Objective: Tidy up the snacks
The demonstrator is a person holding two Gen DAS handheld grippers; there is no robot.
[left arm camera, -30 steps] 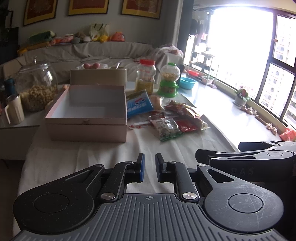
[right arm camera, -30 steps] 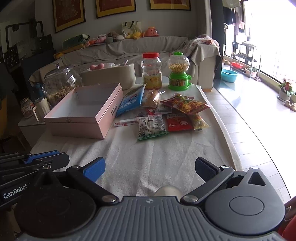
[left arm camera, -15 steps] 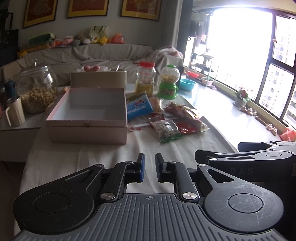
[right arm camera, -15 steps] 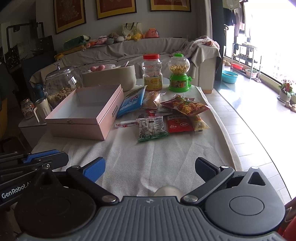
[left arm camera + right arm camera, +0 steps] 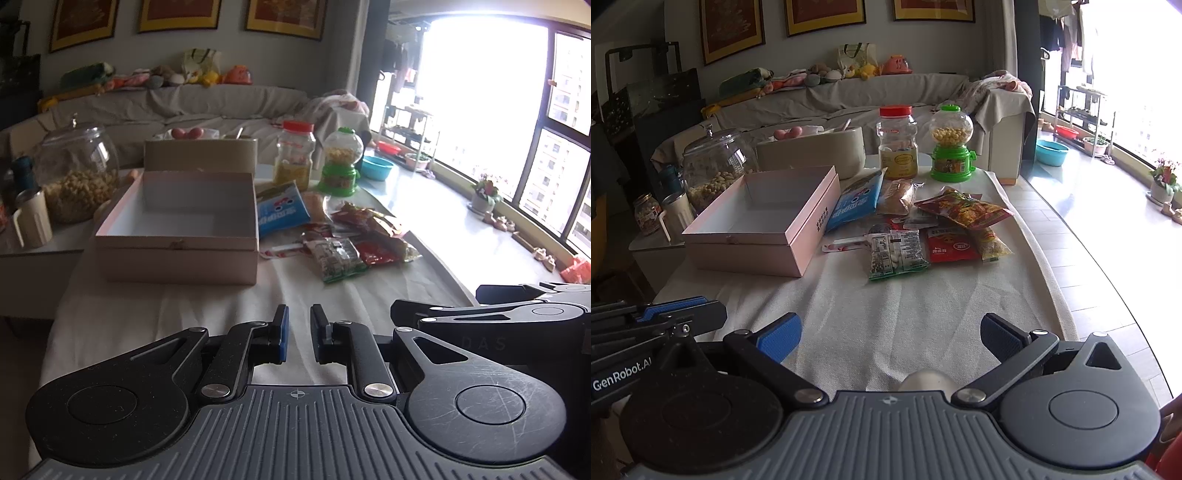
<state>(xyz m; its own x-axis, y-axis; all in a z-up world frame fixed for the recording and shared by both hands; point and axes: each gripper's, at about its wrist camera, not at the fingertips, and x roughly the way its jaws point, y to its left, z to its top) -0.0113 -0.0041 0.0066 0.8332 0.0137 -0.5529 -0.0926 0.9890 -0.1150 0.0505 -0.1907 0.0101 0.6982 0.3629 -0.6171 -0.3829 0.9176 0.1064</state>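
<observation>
An open pink box (image 5: 177, 254) (image 5: 746, 254) stands empty on the white cloth, left of a loose pile of snacks. The pile holds a blue packet (image 5: 280, 214) (image 5: 853, 203), a green-edged packet (image 5: 338, 256) (image 5: 897, 254), a red packet (image 5: 951, 245) and an orange-red bag (image 5: 964, 212). My left gripper (image 5: 299, 317) hovers over the near cloth, its fingers almost together with nothing between them. My right gripper (image 5: 890, 328) stands wide open and empty, well short of the snacks. Each gripper shows at the other view's edge.
Behind the box are a glass jar of nuts (image 5: 713, 170), a beige container (image 5: 812, 155), a red-lidded jar (image 5: 897, 144) and a green candy dispenser (image 5: 951, 144). A mug (image 5: 677, 218) sits on a lower side table at left. The table's right edge drops to tiled floor.
</observation>
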